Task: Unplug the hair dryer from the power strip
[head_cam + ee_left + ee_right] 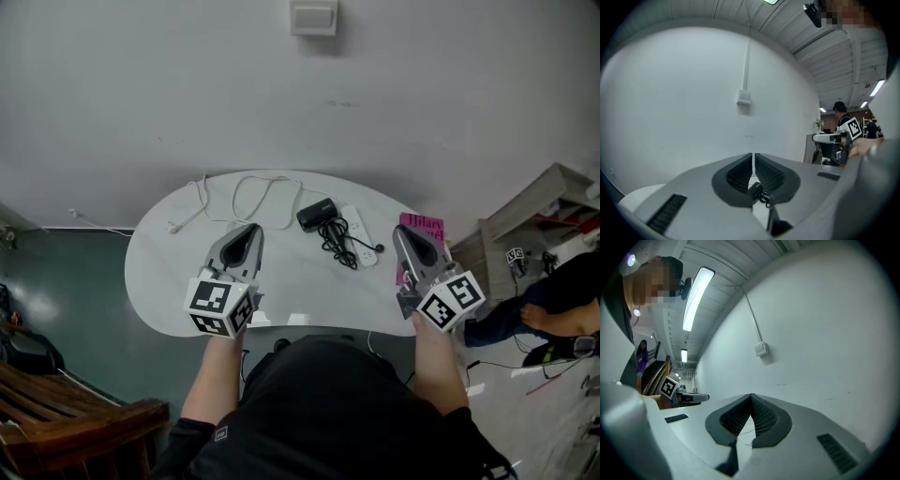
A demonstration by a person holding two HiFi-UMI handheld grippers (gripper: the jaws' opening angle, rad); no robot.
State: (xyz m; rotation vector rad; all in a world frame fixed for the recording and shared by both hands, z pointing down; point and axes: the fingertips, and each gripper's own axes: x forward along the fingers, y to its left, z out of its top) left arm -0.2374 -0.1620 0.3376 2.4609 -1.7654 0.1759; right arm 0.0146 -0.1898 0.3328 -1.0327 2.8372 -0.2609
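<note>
Left gripper (251, 229): jaws pressed together, nothing between them.
Right gripper (402, 233): jaws also closed and empty, above a pink book (424, 225).
Hair dryer (317, 215): lies on the white surface (159, 253), ahead, between both grippers.
Power strip (358, 232): just right of the dryer, lying diagonally, nearer the right gripper.
In the way: bundled black cord (337, 248) against the strip.

Hair dryer (316, 215) on table (178, 272) — power strip (359, 239) just right, book (424, 228) farther right.

The white oval bench (281, 281) is smooth with a faint sheen. The black hair dryer (316, 215) and white power strip (361, 239) look plastic. The grey left tongs (753, 157) and right tongs (751, 397) are matt, with ribbed dark pads (773, 176).
</note>
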